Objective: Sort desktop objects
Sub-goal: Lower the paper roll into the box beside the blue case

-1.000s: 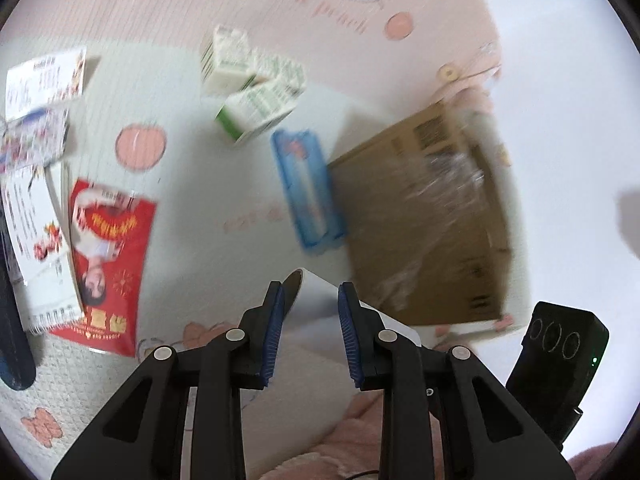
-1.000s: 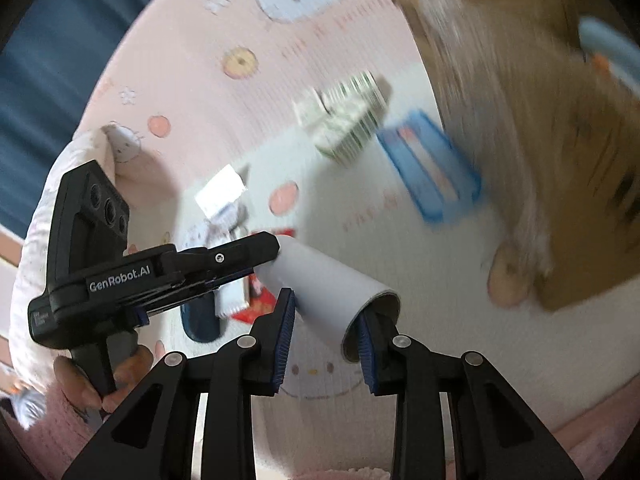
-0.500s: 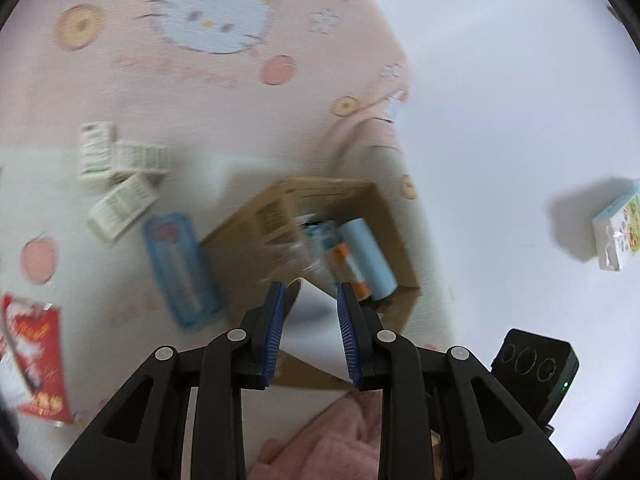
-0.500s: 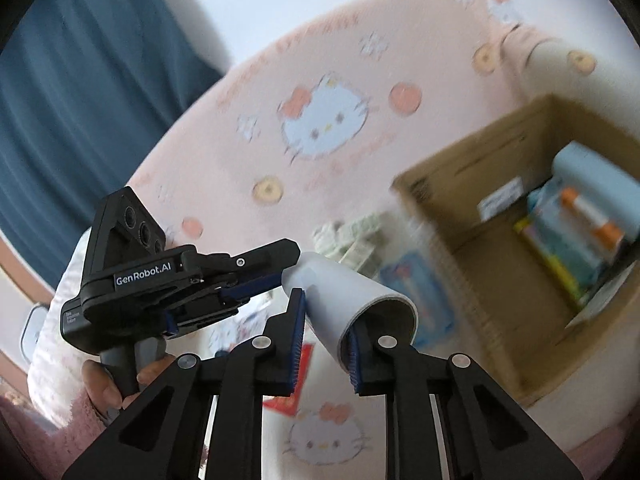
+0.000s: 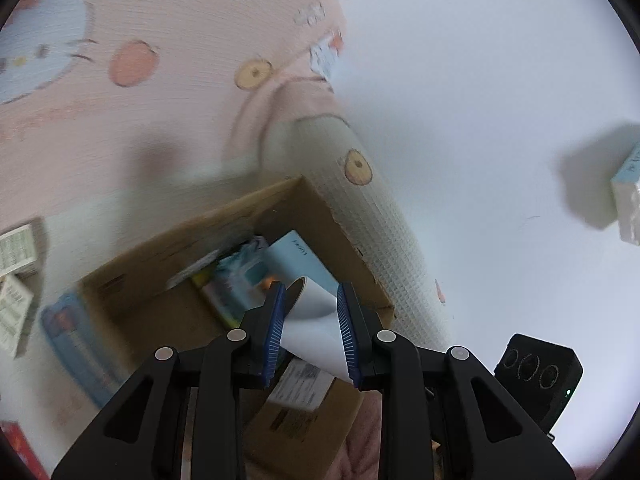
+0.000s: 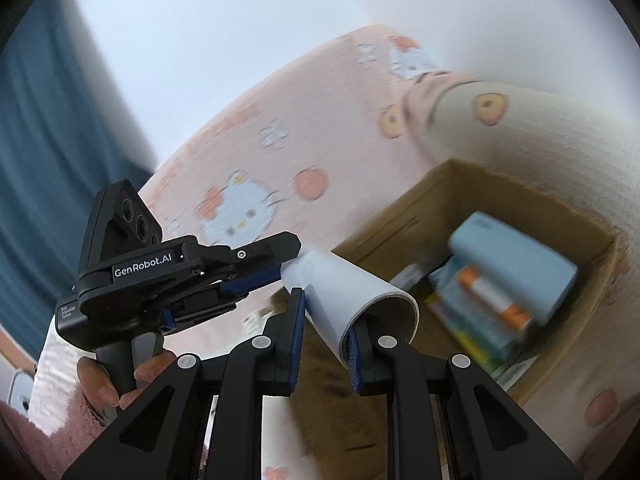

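Note:
A white paper roll (image 5: 312, 320) hangs in the air between both grippers, above the open cardboard box (image 5: 160, 308). My left gripper (image 5: 310, 292) is shut across one end of the roll. In the right wrist view my right gripper (image 6: 326, 308) pinches the wall of the roll (image 6: 344, 284) at its open end, one finger inside the tube. The left gripper (image 6: 286, 258) shows there at the roll's far end. The box (image 6: 400, 216) holds a light blue pack (image 6: 516, 264), an orange and white glue stick (image 6: 492, 296) and some flat packets.
A blue case (image 5: 76, 344) lies against the box's left side, with small cartons (image 5: 16, 248) further left. A rolled edge of the mat (image 5: 380, 220) runs behind the box. A white-blue box (image 5: 628, 196) sits far right. A person's hand (image 6: 104, 380) grips the left handle.
Both grippers have lifted the roll and carried it from over the mat to above the open box. The right jaws have narrowed onto the roll's rim.

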Demonstrator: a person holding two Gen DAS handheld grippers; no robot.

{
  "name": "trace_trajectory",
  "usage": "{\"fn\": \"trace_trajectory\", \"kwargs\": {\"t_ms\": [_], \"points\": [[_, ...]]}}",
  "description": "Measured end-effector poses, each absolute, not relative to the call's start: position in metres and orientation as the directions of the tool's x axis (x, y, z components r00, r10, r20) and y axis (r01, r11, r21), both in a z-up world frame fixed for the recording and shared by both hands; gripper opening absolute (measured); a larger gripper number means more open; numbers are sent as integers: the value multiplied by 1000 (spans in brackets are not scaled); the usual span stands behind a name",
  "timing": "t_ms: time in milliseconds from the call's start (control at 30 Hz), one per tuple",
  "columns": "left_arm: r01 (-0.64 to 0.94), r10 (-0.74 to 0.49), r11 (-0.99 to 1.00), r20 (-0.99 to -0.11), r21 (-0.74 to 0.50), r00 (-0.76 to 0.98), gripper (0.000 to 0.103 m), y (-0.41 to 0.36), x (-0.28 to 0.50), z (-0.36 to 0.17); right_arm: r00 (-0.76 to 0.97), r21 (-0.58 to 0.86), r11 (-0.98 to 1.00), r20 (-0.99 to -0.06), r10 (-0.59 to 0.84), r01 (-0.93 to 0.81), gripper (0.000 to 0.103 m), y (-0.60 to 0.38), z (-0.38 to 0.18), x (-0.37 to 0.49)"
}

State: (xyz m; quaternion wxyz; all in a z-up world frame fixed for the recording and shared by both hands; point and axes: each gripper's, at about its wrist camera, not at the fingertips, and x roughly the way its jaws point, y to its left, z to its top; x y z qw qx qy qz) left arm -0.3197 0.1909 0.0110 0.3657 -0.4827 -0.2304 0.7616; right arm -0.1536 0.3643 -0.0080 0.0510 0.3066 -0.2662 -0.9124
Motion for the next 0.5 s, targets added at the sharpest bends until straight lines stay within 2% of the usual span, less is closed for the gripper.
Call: {"fn": "trace_trajectory", "kwargs": {"t_ms": [167, 500], "points": [[-309, 786, -617, -585, -724, -197, 29, 241, -346, -8, -810, 540, -830, -545, -218, -140, 16, 414, -22, -165], [-335, 742, -653, -663, -680, -102, 29, 325, -391, -42, -810, 580, -776, -564, -161, -249, 16, 491, -58, -188]]}}
